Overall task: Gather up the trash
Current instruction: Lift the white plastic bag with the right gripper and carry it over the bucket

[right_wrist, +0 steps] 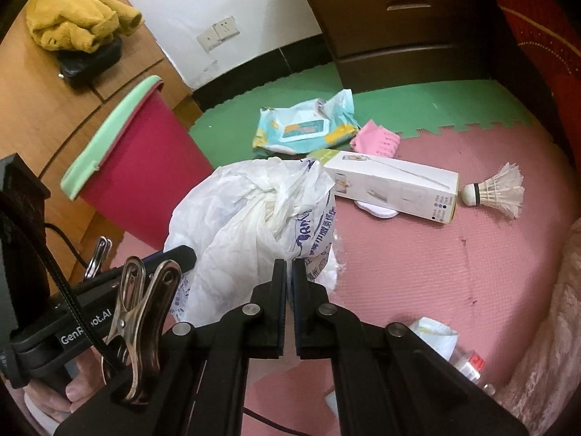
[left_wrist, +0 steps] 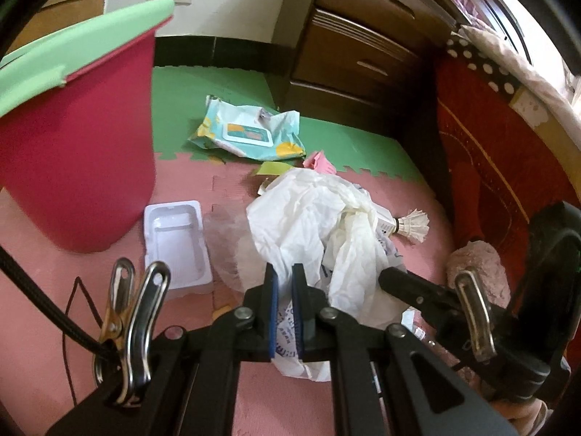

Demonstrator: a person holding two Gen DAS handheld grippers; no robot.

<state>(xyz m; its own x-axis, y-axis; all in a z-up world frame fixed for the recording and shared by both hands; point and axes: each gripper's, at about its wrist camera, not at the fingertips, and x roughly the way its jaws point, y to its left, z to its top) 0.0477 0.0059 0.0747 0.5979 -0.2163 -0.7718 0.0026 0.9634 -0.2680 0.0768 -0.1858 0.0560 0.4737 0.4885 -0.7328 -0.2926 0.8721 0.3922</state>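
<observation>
A crumpled white plastic bag (left_wrist: pixel 319 225) with blue print is held up over the pink foam mat; it also shows in the right wrist view (right_wrist: pixel 250 218). My left gripper (left_wrist: pixel 285 272) is shut on the bag's lower edge. My right gripper (right_wrist: pixel 289 267) is shut on the bag's right side and appears in the left wrist view as a black finger (left_wrist: pixel 403 279) against the bag. A red bin with a green rim (left_wrist: pixel 80 152) stands at the left, also in the right wrist view (right_wrist: pixel 145 170).
On the mat lie a wet-wipes pack (right_wrist: pixel 305 127), a pink paper (right_wrist: pixel 376 140), a white carton (right_wrist: pixel 395 189), a shuttlecock (right_wrist: pixel 497 192), a clear plastic tray (left_wrist: pixel 176 243), a tissue and a bottle (right_wrist: pixel 468 363). A brown dresser (left_wrist: pixel 363 47) and red bedding (left_wrist: pixel 501 167) bound the back and right.
</observation>
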